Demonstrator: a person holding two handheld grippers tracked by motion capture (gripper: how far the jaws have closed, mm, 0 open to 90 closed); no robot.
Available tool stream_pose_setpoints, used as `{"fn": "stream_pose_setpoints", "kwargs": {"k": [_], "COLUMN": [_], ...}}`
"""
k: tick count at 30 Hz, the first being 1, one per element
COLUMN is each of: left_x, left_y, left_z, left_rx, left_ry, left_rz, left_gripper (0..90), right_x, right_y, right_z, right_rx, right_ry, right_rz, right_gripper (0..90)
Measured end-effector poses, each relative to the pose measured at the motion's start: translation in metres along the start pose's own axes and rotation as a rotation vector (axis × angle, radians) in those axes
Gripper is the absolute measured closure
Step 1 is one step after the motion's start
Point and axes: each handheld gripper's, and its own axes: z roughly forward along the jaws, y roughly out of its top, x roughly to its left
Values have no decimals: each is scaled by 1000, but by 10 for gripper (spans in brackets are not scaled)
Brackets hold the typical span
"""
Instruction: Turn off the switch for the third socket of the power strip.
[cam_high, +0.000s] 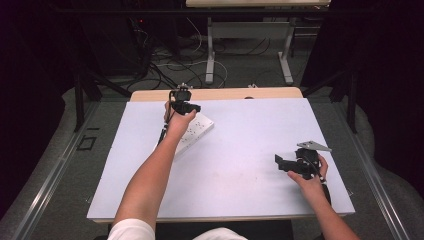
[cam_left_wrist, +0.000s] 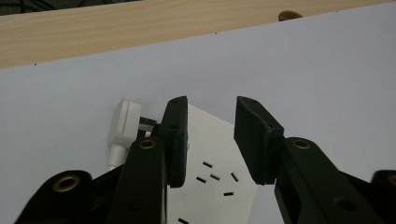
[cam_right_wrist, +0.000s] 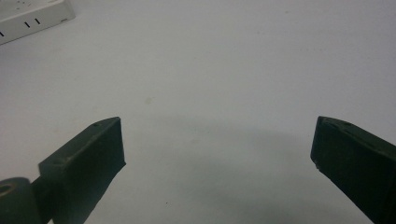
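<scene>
- Power strip lies on the white bench toward its far left, skewed to the edges, with a white plug seated at its far end.
- Left gripper hangs over that end; the socket slots show between its jaws, which stand partly apart with the pads not yet pressing on anything. I judge the step in hand to be a grasp at this end, of the strip body or the plug beside it.
- Done well, that means centring first: the plug sits outside the left jaw in the left gripper view, so the gripper would need to shift sideways if the plug is the target.
- For the strip body, the jaws should straddle its width squarely and come down level, so that the casing does not twist out as they close.
- Right gripper rests low over bare bench near the right edge, well apart from the strip, its jaws wide open and empty. It could come across to steady the near end.
- Room: the wooden far rim of the bench is close behind the strip, so pulling toward the person is safer than pushing away.
- Middle of the bench offers free space to move the strip into.
</scene>
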Motion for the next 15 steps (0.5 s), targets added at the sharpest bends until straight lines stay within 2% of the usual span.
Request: {"fn": "stream_pose_setpoints", "kwargs": {"k": [6, 15], "left_x": [3, 10], "left_y": [-2, -4], "left_z": [10, 18], "left_rx": [28, 68], "left_ry": [8, 19], "left_rz": [-23, -26], "left_gripper": [693, 719], "right_x": [-1, -1], "right_y": [0, -1], "right_z": [1, 1], "right_rx": [0, 3], "right_ry": [-1, -4], "right_rz": [-8, -3], "right_gripper": [23, 23]}}
